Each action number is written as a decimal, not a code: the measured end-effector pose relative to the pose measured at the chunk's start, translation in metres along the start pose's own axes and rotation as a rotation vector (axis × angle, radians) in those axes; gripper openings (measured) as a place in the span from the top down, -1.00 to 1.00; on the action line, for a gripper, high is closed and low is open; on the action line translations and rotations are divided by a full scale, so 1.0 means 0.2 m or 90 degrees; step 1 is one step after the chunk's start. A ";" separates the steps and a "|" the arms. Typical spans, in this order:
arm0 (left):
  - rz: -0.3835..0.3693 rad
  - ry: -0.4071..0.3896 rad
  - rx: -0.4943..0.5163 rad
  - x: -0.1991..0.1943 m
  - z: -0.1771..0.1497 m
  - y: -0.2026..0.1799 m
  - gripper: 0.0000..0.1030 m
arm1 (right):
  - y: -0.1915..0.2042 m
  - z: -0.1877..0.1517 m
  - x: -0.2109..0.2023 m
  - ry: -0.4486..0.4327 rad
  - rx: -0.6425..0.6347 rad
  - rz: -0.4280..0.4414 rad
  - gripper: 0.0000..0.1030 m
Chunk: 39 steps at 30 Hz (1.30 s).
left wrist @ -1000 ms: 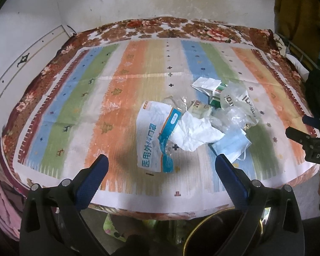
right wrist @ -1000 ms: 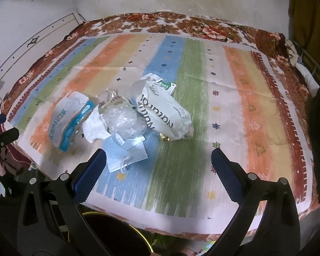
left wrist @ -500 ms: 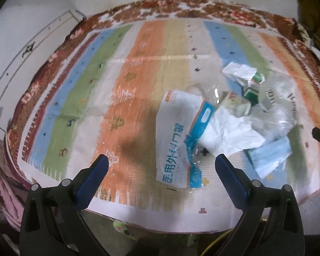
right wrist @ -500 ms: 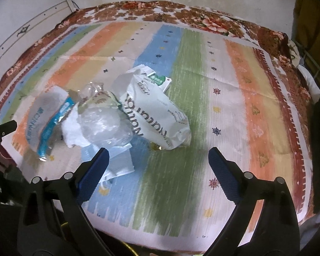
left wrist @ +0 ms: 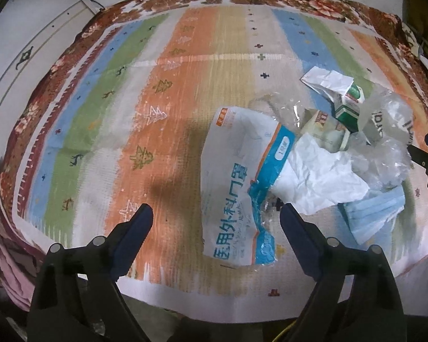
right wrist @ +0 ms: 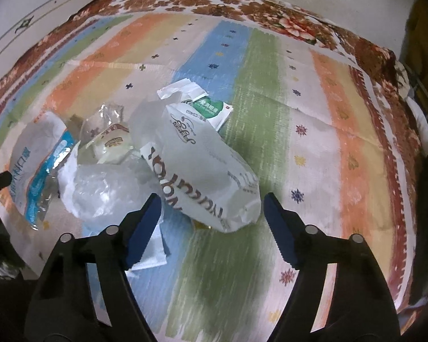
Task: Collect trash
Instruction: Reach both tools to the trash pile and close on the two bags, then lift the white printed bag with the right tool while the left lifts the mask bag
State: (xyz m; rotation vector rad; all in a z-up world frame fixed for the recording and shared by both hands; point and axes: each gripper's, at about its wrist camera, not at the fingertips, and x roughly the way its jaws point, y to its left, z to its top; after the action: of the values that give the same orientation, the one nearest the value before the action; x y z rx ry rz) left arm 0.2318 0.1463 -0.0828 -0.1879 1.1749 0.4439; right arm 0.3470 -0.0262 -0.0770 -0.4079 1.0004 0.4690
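While both grippers hang over the near edge of the bed, neither has hold of anything. Left gripper (left wrist: 216, 215): jaws wide, just been closing a little, the lower end of the white-and-blue mask packet (left wrist: 238, 188) lies below the gap between them, no pad contact visible. Right gripper (right wrist: 212, 203): jaws at a medium gap, just been closing too, straddling the near end of the white printed bag (right wrist: 202, 168); pads look clear of it. Near left of that bag, partly behind the right gripper's left finger, a folded blue face mask (left wrist: 373, 213) lies flat on the striped cloth (left wrist: 168, 114). Just beyond it sits crumpled white paper (left wrist: 319, 176), overlapping the mask packet's right edge. Crumpled clear plastic (right wrist: 105, 191) piles up between the paper and the printed bag, touching both. Behind that, a small pale wrapper with red print (right wrist: 111, 145), then a green-and-white box (right wrist: 214, 108) with a torn white flap, tucked under the far end of the printed bag. All the trash is one loose cluster on the near half of the cloth, right of centre in the left wrist view. Far side: a brown floral blanket (right wrist: 242, 2) rims the cloth, white wall (left wrist: 37, 8) behind it.
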 end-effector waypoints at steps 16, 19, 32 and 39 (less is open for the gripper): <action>-0.082 0.063 0.011 0.13 0.05 -0.04 0.91 | -0.06 0.02 0.11 0.008 0.003 0.008 0.94; -0.093 0.049 0.012 0.07 0.06 -0.04 0.97 | -0.07 0.03 0.07 0.001 0.018 0.022 0.96; -0.142 -0.007 0.013 -0.17 0.04 -0.03 0.98 | -0.19 -0.06 -0.16 -0.024 0.103 0.083 0.97; -0.186 -0.019 0.003 -0.29 -0.05 -0.04 0.98 | -0.18 -0.15 -0.35 -0.046 0.097 0.078 0.97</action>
State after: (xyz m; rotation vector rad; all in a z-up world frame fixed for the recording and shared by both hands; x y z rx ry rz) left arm 0.2089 0.1216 -0.0336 -0.3417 1.0991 0.1864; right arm 0.3141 -0.0859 -0.0265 -0.1927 0.9876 0.5106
